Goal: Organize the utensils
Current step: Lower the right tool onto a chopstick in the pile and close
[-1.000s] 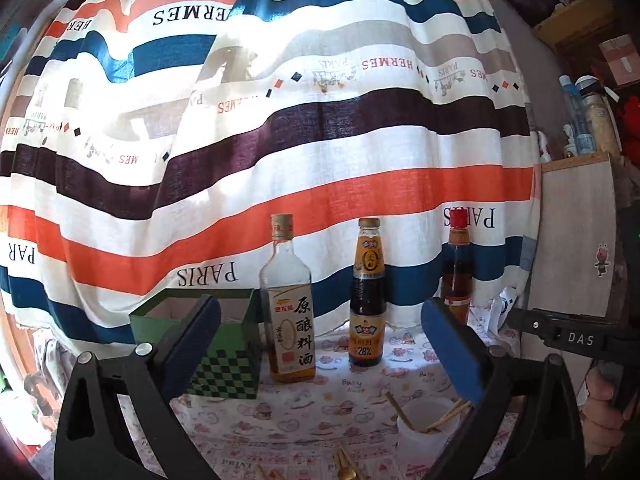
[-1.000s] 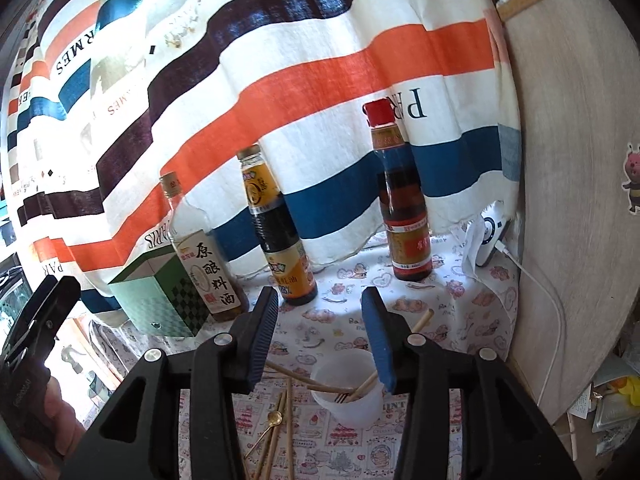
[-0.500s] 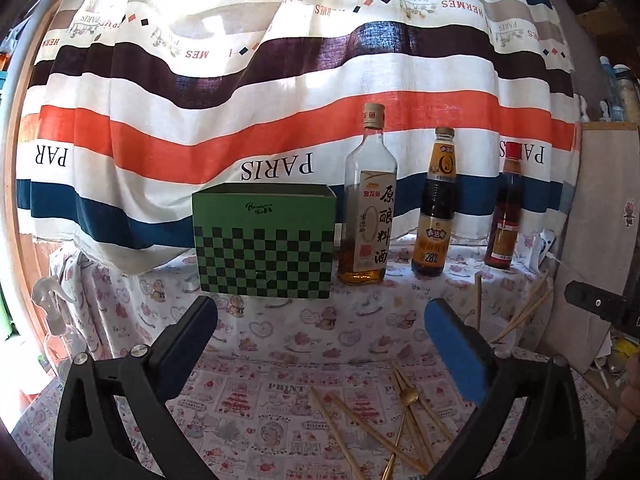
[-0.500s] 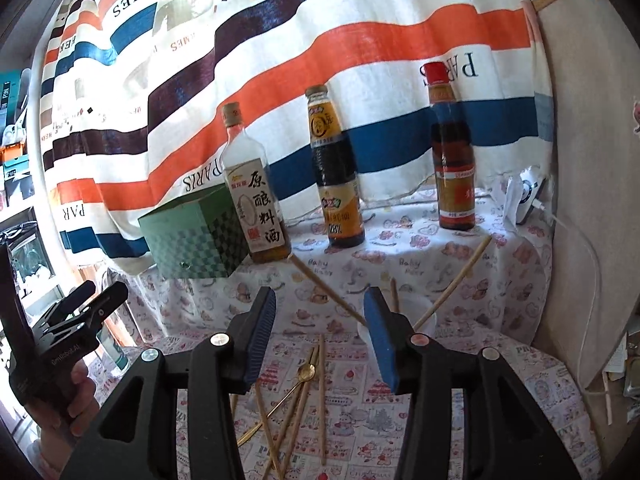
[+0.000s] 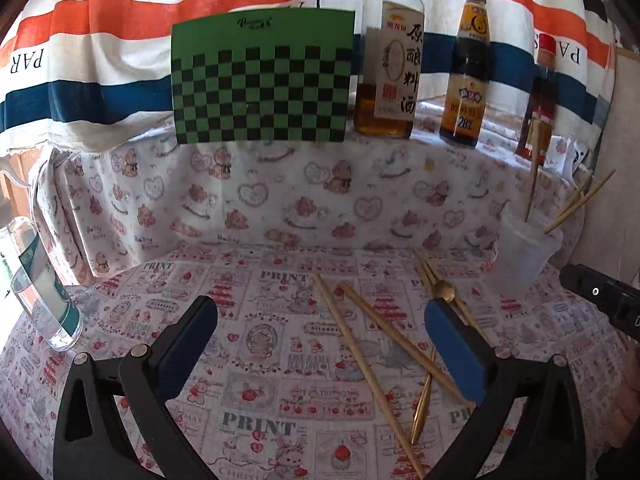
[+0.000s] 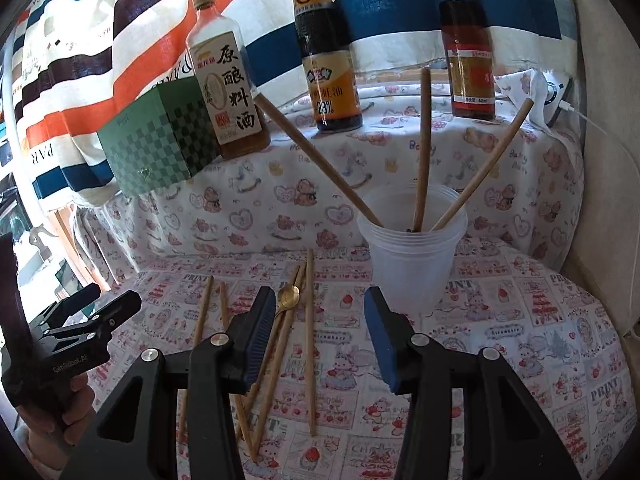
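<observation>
Each gripper (image 5: 320,344) (image 6: 320,336) has black plastic arms, round silver screws and two blue ridged pads (image 6: 260,336).

loose chopsticks (image 6: 309,344) and a spoon (image 6: 289,297) lie between the right tool's (image 6: 320,338) fingers; cup (image 6: 412,264) just ahead, bottles (image 6: 330,52) behind.

Left gripper (image 5: 320,340) is tilting downward, jaws spread wide, nothing between them. Right gripper (image 6: 320,328) is tilting downward, jaws partly apart, empty. A hand (image 6: 52,412) is gripping the left gripper's handle.

Green checkered box (image 5: 262,76) beside bottles (image 5: 388,68) (three)
</observation>
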`<act>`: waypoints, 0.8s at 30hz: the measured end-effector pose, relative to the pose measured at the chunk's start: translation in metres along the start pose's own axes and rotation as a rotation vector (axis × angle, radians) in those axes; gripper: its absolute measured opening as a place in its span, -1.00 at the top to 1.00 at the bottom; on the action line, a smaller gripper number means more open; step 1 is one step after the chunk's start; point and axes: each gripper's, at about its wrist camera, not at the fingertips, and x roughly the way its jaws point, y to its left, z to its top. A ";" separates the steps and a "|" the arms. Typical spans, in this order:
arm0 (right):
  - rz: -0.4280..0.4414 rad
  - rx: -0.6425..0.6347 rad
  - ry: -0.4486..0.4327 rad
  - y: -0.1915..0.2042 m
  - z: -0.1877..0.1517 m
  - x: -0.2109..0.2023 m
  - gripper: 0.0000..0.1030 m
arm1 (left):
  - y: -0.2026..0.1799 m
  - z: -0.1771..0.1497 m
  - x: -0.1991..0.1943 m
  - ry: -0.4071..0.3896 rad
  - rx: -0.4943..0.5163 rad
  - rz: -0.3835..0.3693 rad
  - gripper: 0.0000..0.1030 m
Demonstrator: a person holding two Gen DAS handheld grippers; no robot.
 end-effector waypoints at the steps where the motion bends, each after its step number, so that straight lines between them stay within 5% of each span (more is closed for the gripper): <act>1: -0.013 -0.015 0.003 0.002 -0.002 0.003 0.06 | 0.000 -0.002 0.004 0.011 0.002 0.004 -0.99; 7: -0.026 -0.054 0.005 0.007 -0.010 0.013 -0.03 | 0.002 -0.010 0.024 0.076 0.026 -0.032 -1.00; 14: -0.034 -0.051 0.127 0.002 -0.015 0.036 -0.03 | 0.032 -0.018 0.057 0.255 -0.156 -0.101 -0.99; 21: -0.059 -0.147 0.371 0.014 -0.039 0.073 0.24 | 0.031 -0.019 0.055 0.253 -0.122 -0.004 -0.99; 24: -0.089 -0.192 0.388 0.022 -0.046 0.075 0.38 | 0.028 -0.020 0.057 0.247 -0.093 0.036 -0.99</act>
